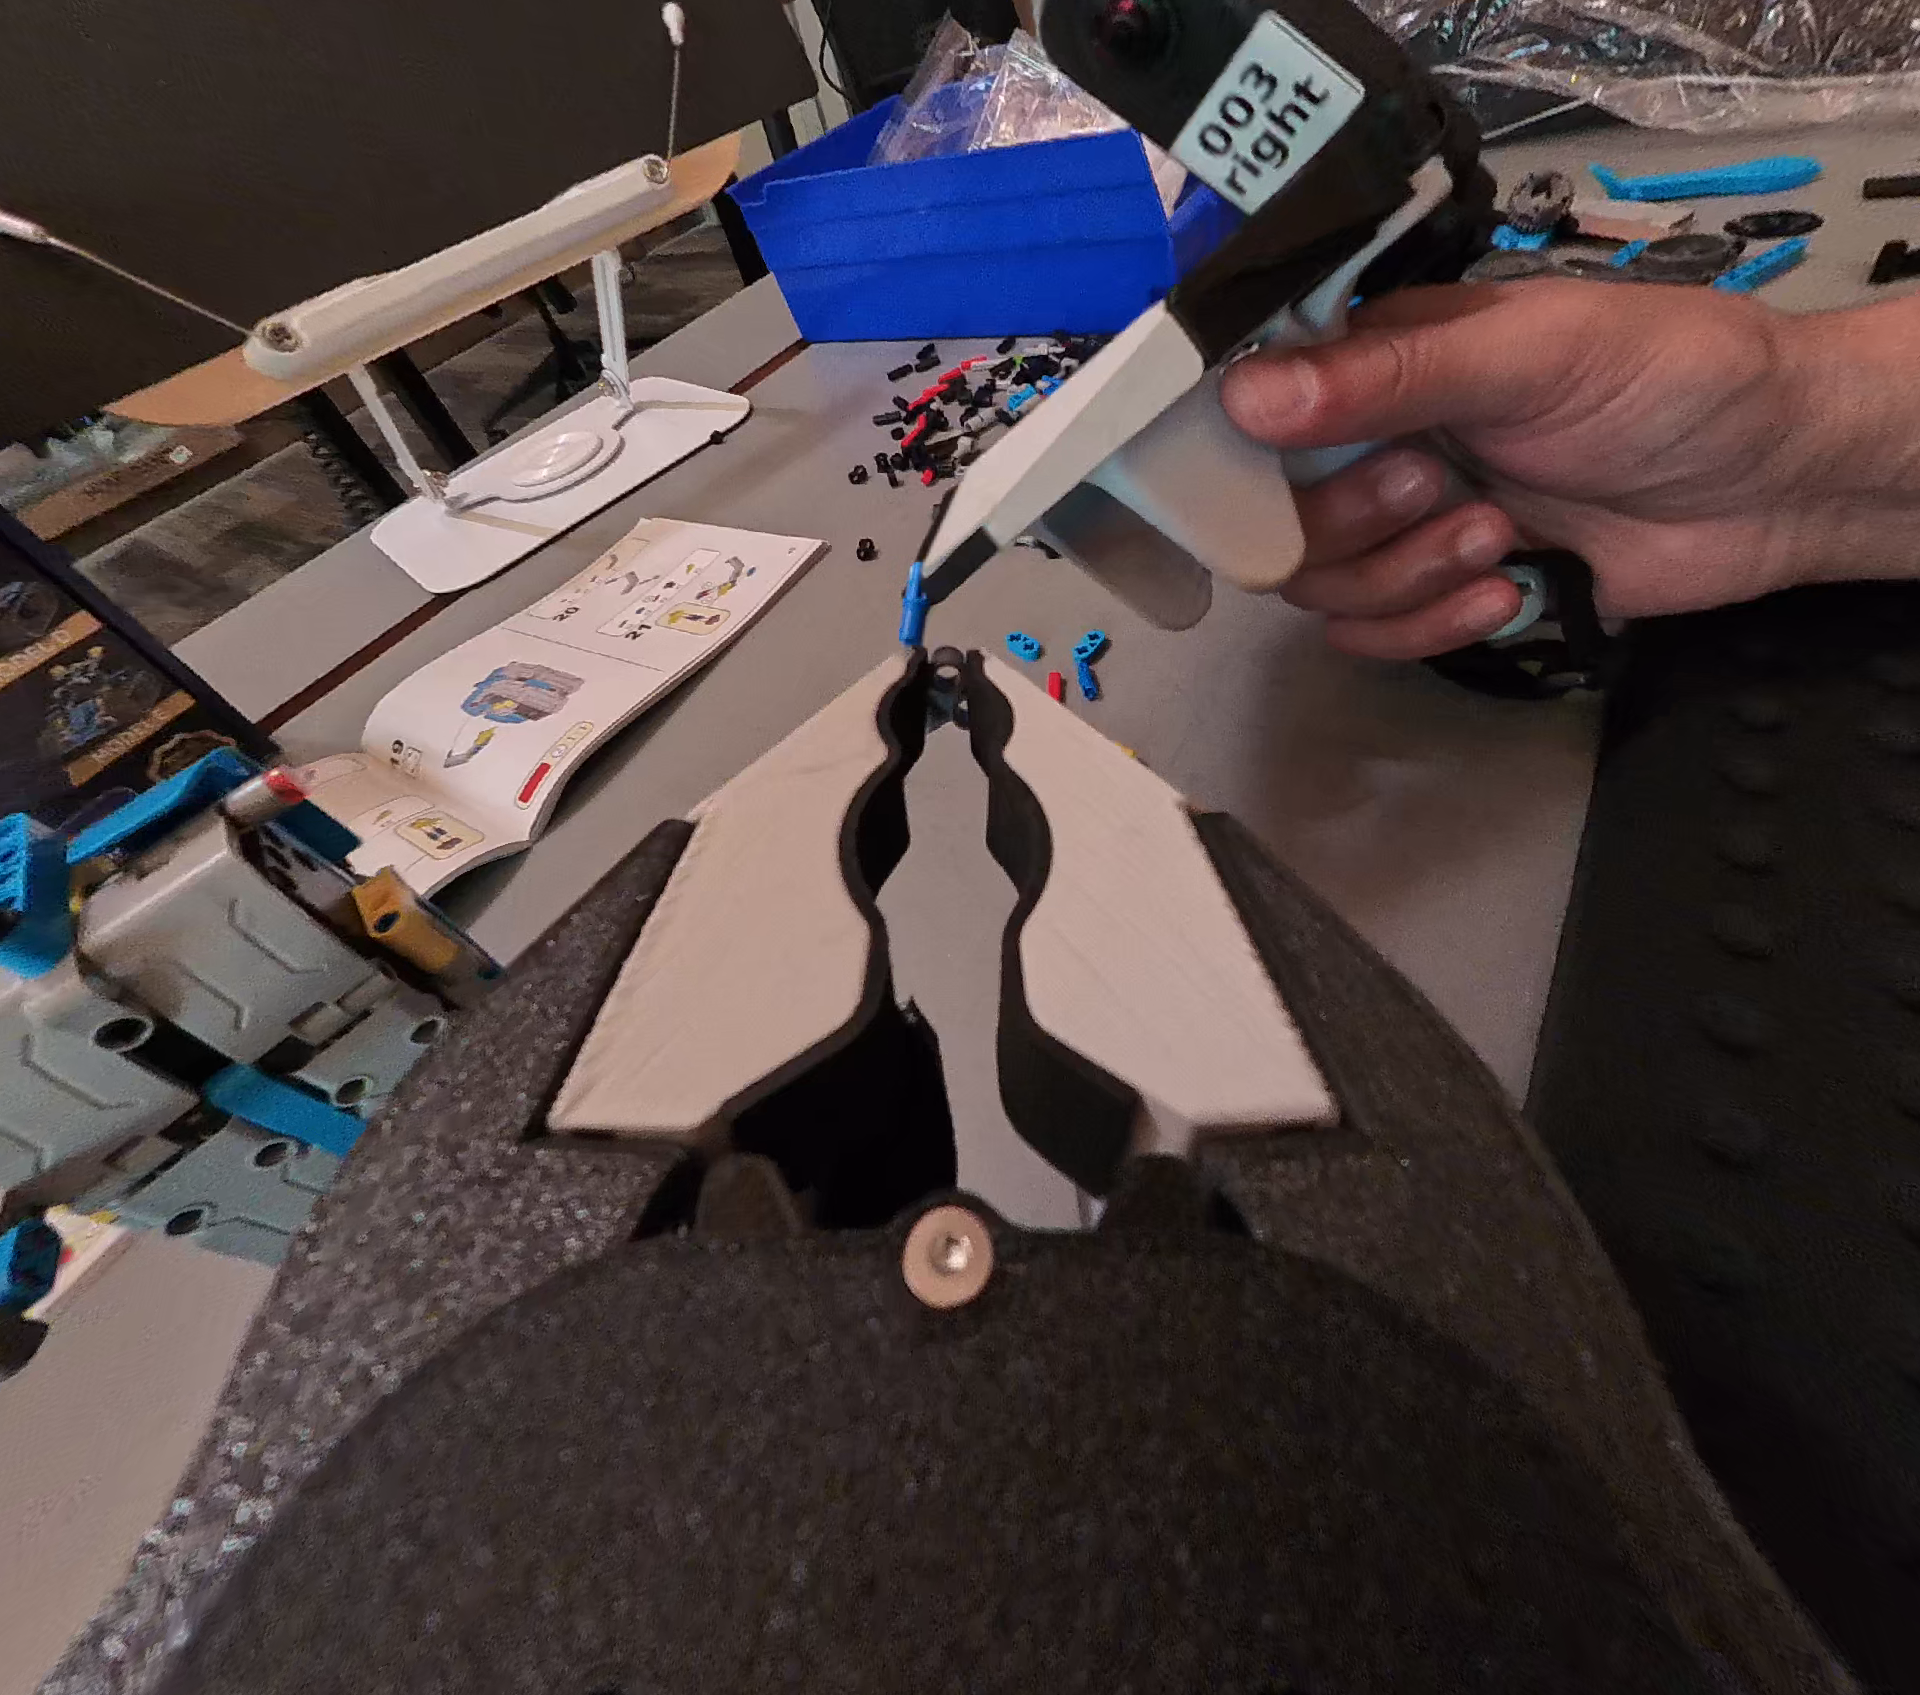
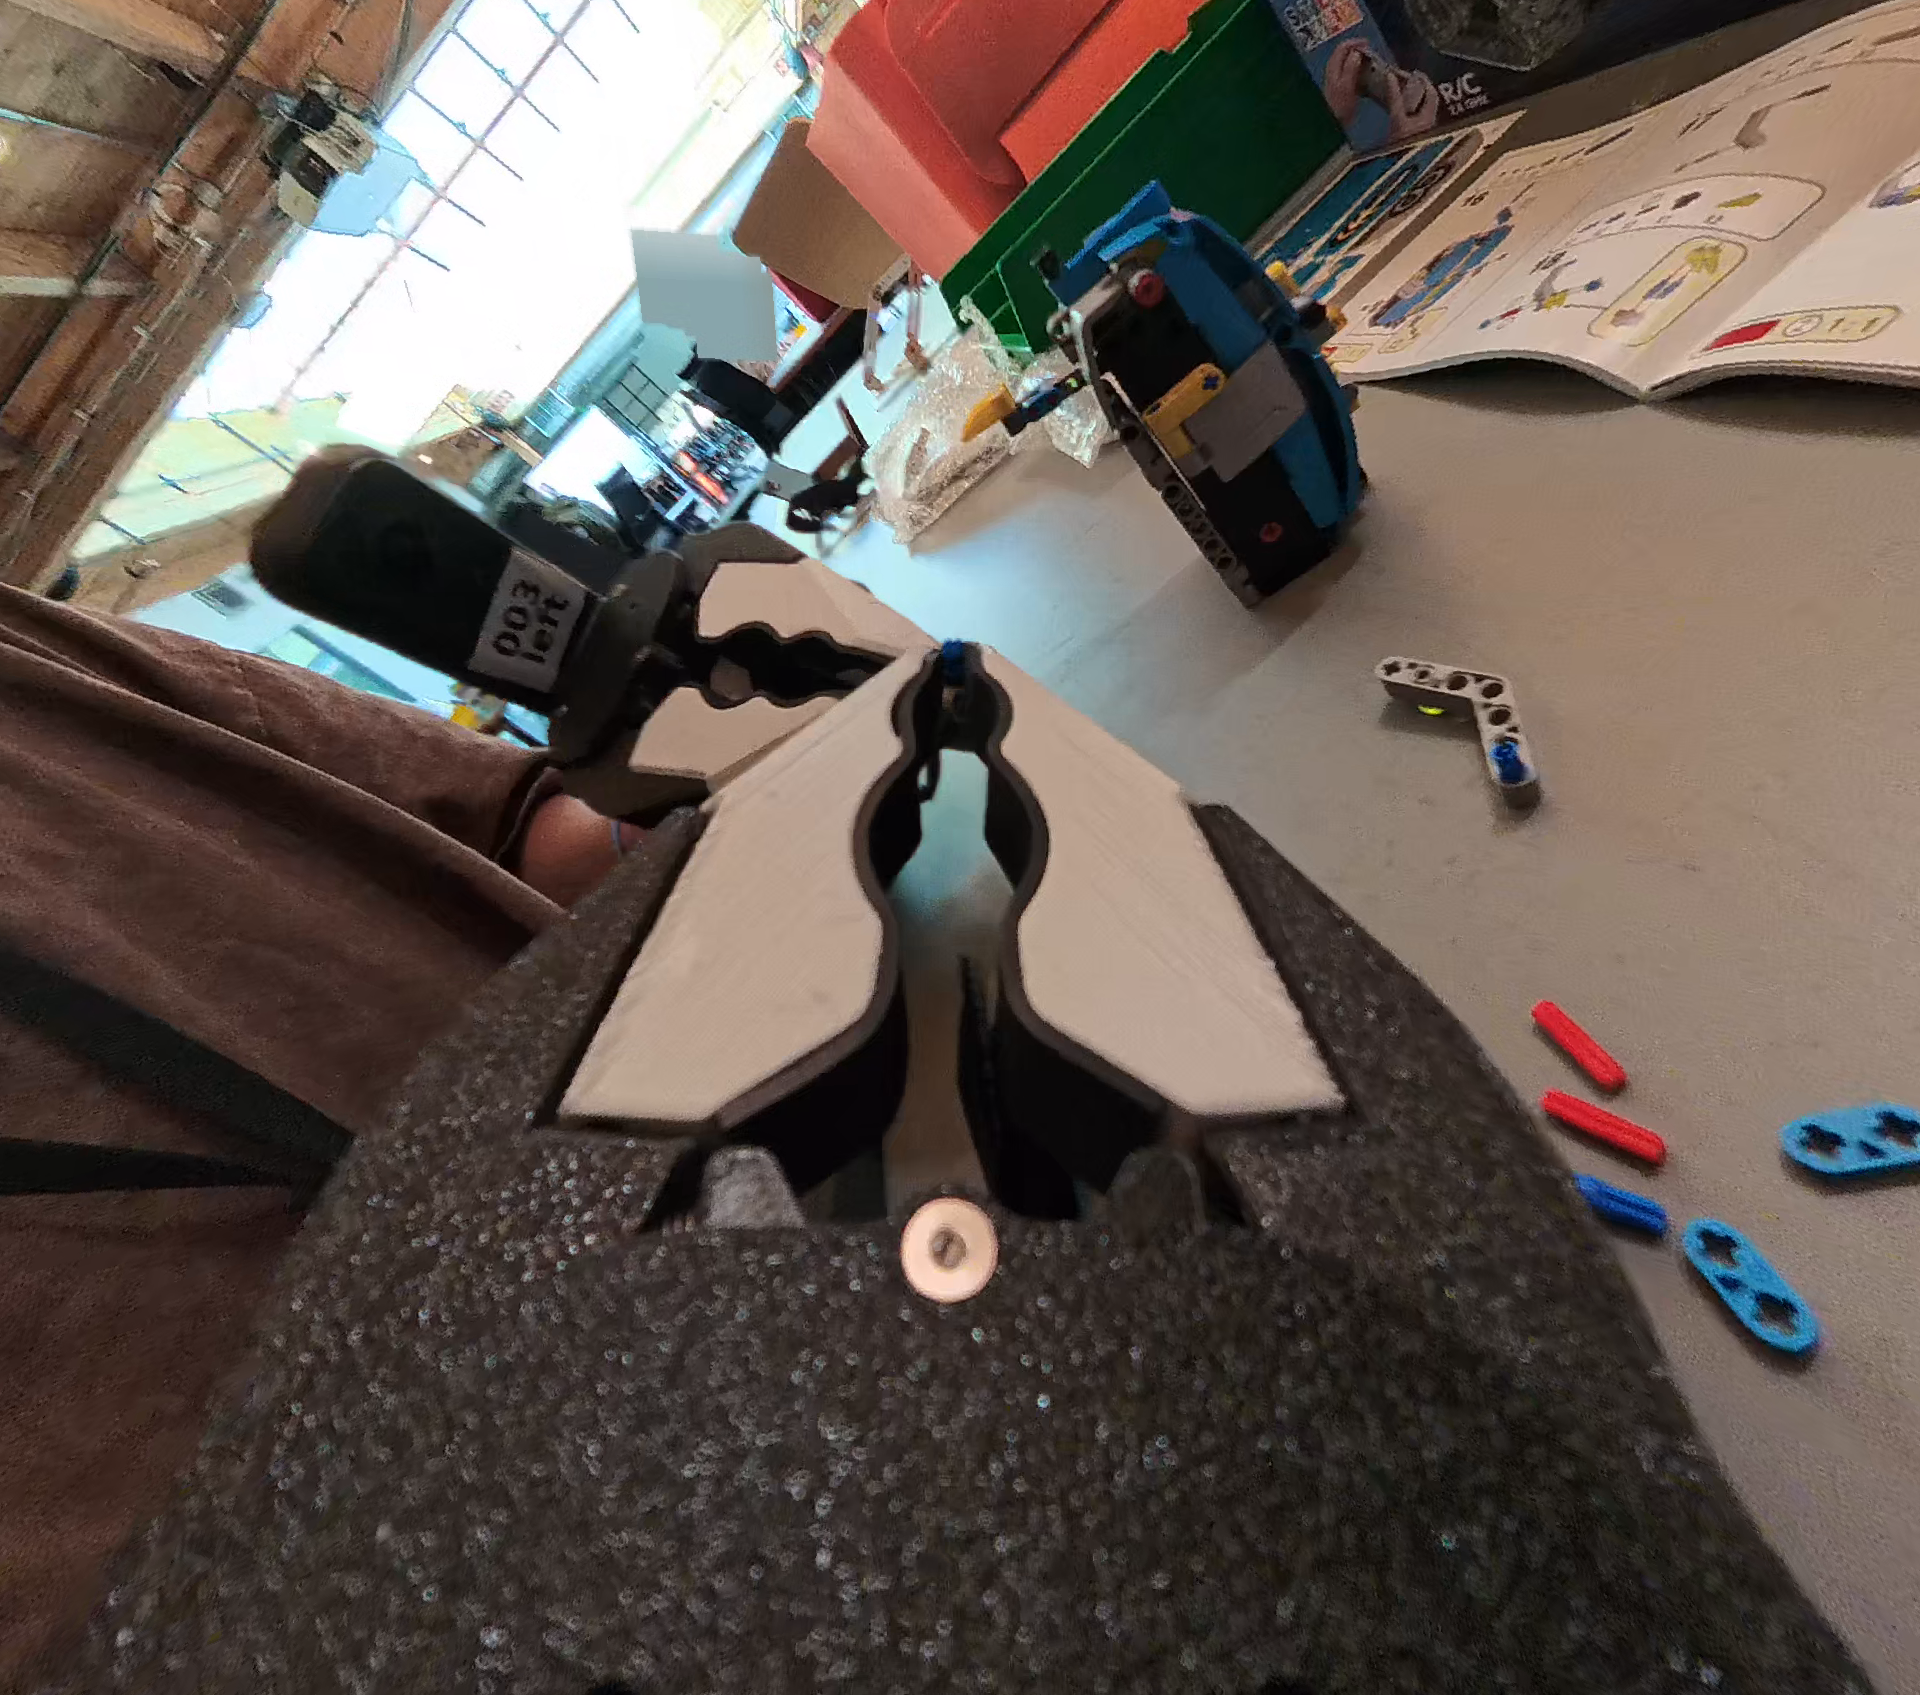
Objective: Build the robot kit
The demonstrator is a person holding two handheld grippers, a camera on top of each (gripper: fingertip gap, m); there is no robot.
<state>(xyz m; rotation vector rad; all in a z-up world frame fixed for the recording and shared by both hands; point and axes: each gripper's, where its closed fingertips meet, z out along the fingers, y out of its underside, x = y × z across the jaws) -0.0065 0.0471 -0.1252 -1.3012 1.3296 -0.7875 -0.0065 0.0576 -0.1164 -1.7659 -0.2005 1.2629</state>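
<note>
The left claw [image 1: 943, 666] is closed on a small grey piece [image 1: 945, 671] pinched at its very tips, held above the grey bench [image 1: 1299, 772]. The right claw [image 1: 920, 596], gripped by a hand [image 1: 1538, 440], comes in from above with its tips closed on a small blue pin [image 1: 912, 606]; the pin's lower end hangs just above the grey piece, and whether the two touch cannot be told. In the right wrist view the same blue pin [image 2: 952, 660] shows between the right claw's tips [image 2: 952, 679], with the left claw [image 2: 883, 658] meeting it from the left.

On the bench beyond the claws lies an open instruction booklet [image 1: 582, 689], a scatter of small black, red and blue parts [image 1: 966, 398] and a blue bin [image 1: 966, 232] behind them. A part-built blue and grey model [image 2: 1216, 419] stands near the booklet [image 2: 1621, 274]. Nearer the right claw lie a grey angled beam [image 2: 1460, 710], two red axles [image 2: 1590, 1084] and two flat blue links [image 2: 1756, 1292].
</note>
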